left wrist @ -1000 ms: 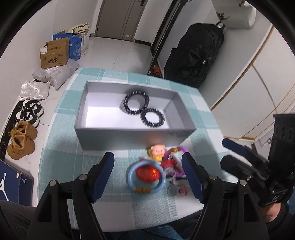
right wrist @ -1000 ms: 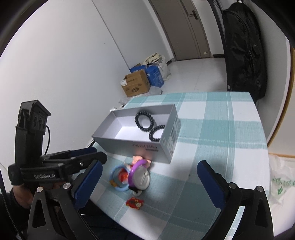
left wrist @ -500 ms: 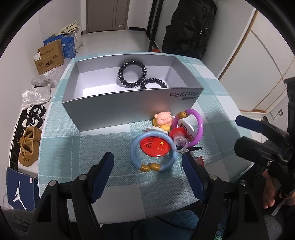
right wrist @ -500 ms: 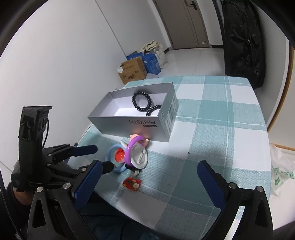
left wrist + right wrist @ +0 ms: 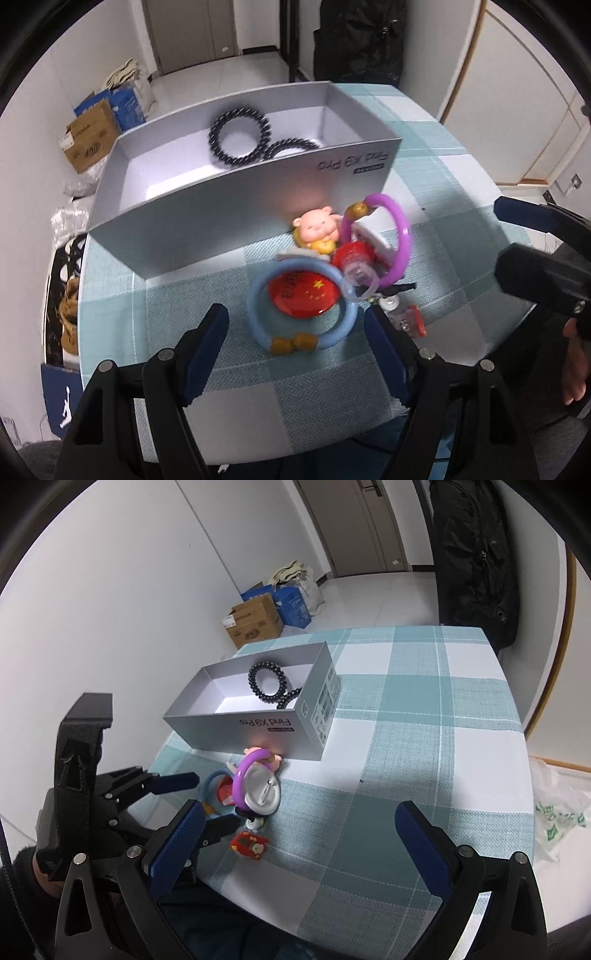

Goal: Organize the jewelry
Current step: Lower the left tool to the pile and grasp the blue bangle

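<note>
A grey open box (image 5: 207, 218) (image 5: 258, 727) stands on the checked tablecloth and holds two black bead bracelets (image 5: 240, 142) (image 5: 266, 681). In front of it lies a pile: a blue bangle (image 5: 258, 325) (image 5: 207, 781) around a red flag badge (image 5: 303, 291), a purple bangle (image 5: 400, 236) (image 5: 243, 775), a pink pig figure (image 5: 317, 227) and a small red charm (image 5: 410, 319) (image 5: 249, 843). My left gripper (image 5: 295, 325) (image 5: 201, 805) is open, low over the blue bangle. My right gripper (image 5: 299, 825) (image 5: 517, 236) is open and empty, right of the pile.
The table's near edge (image 5: 258, 897) is just below the pile. Cardboard boxes (image 5: 255, 622) and bags lie on the floor beyond the table, a black bag (image 5: 476, 554) leans by the wall, and shoes (image 5: 68, 314) lie left of the table.
My left gripper has moved down and forward toward the pile, so the blue bangle now lies between its fingers. My right gripper has shifted slightly closer. Both stay open.
</note>
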`<state>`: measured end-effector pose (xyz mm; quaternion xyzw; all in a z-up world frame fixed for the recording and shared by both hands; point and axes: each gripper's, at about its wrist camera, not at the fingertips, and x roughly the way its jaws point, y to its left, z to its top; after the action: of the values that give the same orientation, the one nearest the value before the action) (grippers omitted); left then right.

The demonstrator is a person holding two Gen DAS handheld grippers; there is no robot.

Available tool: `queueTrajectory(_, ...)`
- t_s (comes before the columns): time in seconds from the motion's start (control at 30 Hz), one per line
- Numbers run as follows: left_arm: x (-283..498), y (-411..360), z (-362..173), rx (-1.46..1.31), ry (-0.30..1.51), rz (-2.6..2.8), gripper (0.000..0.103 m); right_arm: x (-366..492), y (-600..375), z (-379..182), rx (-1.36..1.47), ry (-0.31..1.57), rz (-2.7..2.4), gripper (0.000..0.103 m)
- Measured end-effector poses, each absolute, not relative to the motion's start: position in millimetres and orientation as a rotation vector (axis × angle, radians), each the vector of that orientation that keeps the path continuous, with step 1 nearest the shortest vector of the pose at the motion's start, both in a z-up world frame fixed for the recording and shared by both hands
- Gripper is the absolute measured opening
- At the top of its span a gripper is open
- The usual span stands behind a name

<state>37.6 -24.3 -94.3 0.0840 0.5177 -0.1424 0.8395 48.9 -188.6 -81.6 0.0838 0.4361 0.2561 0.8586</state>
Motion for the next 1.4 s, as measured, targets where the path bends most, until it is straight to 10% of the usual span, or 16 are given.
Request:
queueTrajectory(0.2, 31.7, -30.7, -95.6, 0.224, 1.096, -0.331, 0.054, 47.3, -191.9, -82.1, 0.177, 0.922, 0.525, 0.103)
queueTrajectory(0.7, 36.7, -24.1, -83.7, 0.11, 1.095, -0.37, 0.052, 46.2, -190.0, -85.6, 0.165, 0.942, 0.511, 0.103)
queueTrajectory(0.8, 38.4, -19.6, -79.3, 0.052, 1.091, -0.384, 0.02, 44.9, -189.0, -86.1, 0.163, 0.946, 0.513, 0.103)
queueTrajectory(1.4, 53.2, -7.2, -86.3, -0.038, 1.12, -0.381, 0.006, 35.9, -167.4, -89.1, 0.096, 0.951, 0.581, 0.103)
